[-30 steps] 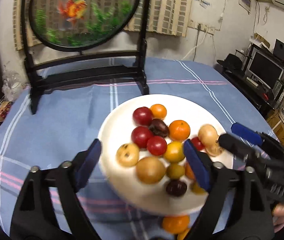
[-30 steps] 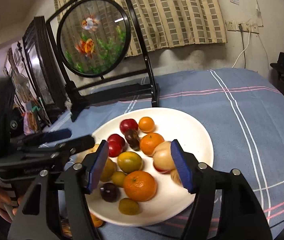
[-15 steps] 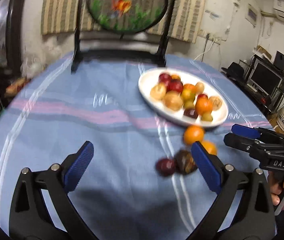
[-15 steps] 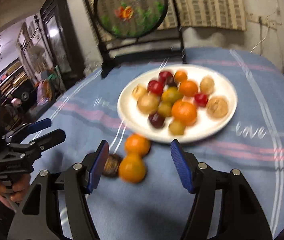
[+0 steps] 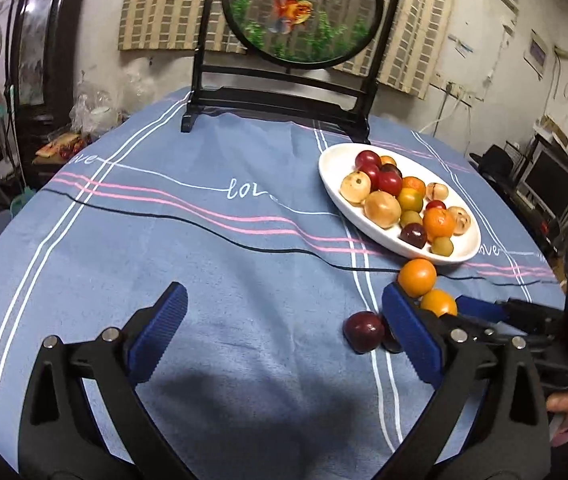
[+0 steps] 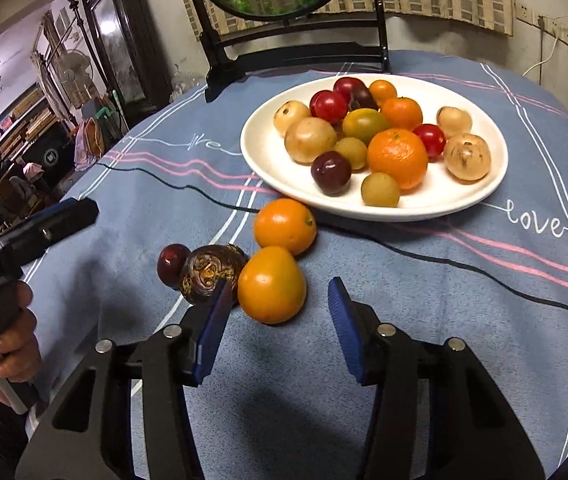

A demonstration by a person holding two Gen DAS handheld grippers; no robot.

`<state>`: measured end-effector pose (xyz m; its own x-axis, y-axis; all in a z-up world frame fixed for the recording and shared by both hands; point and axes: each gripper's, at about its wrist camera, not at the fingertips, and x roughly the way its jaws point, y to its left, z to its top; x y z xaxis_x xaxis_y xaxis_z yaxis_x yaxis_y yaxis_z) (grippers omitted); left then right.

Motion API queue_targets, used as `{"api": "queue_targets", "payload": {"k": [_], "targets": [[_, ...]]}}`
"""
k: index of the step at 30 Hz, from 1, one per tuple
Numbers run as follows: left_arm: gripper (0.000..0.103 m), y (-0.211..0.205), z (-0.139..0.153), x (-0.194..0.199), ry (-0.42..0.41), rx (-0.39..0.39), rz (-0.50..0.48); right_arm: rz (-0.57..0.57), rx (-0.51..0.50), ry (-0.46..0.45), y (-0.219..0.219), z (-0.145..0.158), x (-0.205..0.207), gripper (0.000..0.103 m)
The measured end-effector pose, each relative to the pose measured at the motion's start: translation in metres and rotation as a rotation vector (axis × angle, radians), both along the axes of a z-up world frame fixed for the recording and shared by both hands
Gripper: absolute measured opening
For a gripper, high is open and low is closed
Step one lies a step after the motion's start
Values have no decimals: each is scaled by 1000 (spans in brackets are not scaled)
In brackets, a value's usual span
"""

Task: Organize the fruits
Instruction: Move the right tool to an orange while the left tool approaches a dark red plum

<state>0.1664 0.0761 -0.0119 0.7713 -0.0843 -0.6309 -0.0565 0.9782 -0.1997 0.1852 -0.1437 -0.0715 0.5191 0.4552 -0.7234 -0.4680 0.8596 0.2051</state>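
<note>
A white plate [image 6: 267, 160] [image 5: 332, 184] holds several red, orange, yellow and tan fruits. Loose on the blue cloth in front of it lie two oranges [image 6: 285, 225] [image 6: 271, 285], a dark brown fruit [image 6: 211, 274] and a small dark red fruit [image 6: 171, 265]. The left wrist view shows the oranges [image 5: 417, 277] [image 5: 438, 303] and the red fruit [image 5: 364, 331]. My right gripper [image 6: 279, 318] is open and empty, just before the nearer orange. My left gripper [image 5: 281, 340] is open and empty over bare cloth, left of the loose fruits.
A black stand with a round goldfish panel [image 5: 300, 8] stands at the table's far side. A thin black cable [image 5: 203, 228] runs across the cloth in front of the plate. Furniture and clutter surround the round table.
Both grippers have pulled back from above the plate toward the table's near side. The loose fruits in front of the plate have come into view. Both grippers stay open.
</note>
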Motion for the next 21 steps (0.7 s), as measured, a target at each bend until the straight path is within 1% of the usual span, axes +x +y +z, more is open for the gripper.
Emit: {"api": "queue_targets", "payload": {"k": [3, 5, 9, 13, 15, 18, 20, 21], "targets": [[100, 4, 2, -1, -8, -22, 10, 5, 15, 17, 1, -3, 3, 46], [99, 5, 3, -1, -12, -30, 12, 4, 9, 13, 3, -4, 3, 46], [99, 3, 4, -2, -21, -22, 12, 3, 27, 31, 6, -7, 7, 46], [100, 1, 4, -2, -26, -13, 13, -1, 42, 29, 6, -7, 8, 39], [99, 1, 2, 0, -16, -15, 11, -2, 45, 33, 4, -6, 8, 39], [99, -2, -4, 3, 16, -9, -22, -21, 76, 38, -4, -1, 7, 39], [97, -11, -5, 3, 21, 26, -80, -33, 100, 30, -11, 6, 6, 39], [92, -20, -4, 1, 7, 77, -127, -41, 107, 24, -14, 9, 6, 39]]}}
